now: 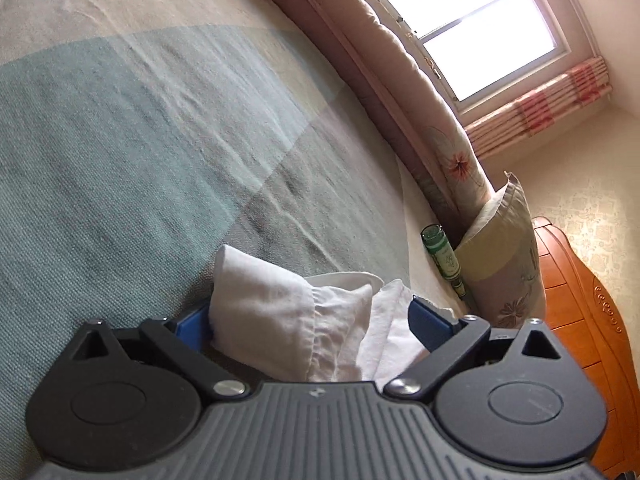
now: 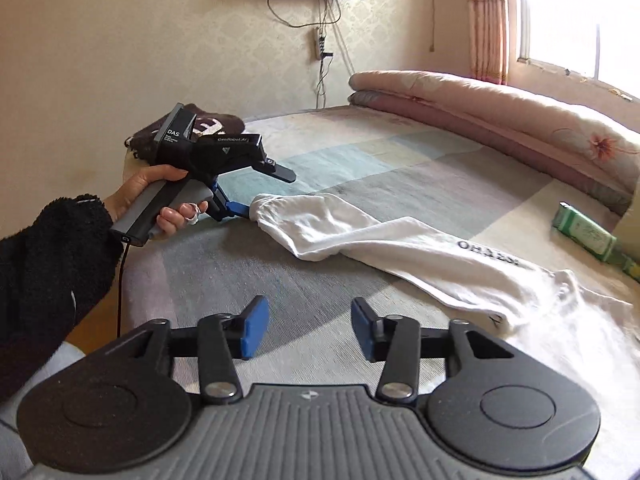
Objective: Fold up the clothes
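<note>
Checked cotton sheet [image 2: 360, 184] covers the bed beneath a sunlit window [image 1: 480, 36].

white garment [image 2: 420, 256] stretched across bed.

The white garment [image 2: 420, 252] is soft, matt cloth, creased and slightly crinkled at the cuff. The bed cover [image 1: 140, 140] is a coarse woven fabric with a visible rough grain. The left gripper [image 1: 312, 328] has matt black plastic arms, ribbed grey housing, shiny metal rivets and smooth blue fingers [image 1: 426, 320]. The headboard [image 1: 580, 300] is glossy varnished wood
</note>
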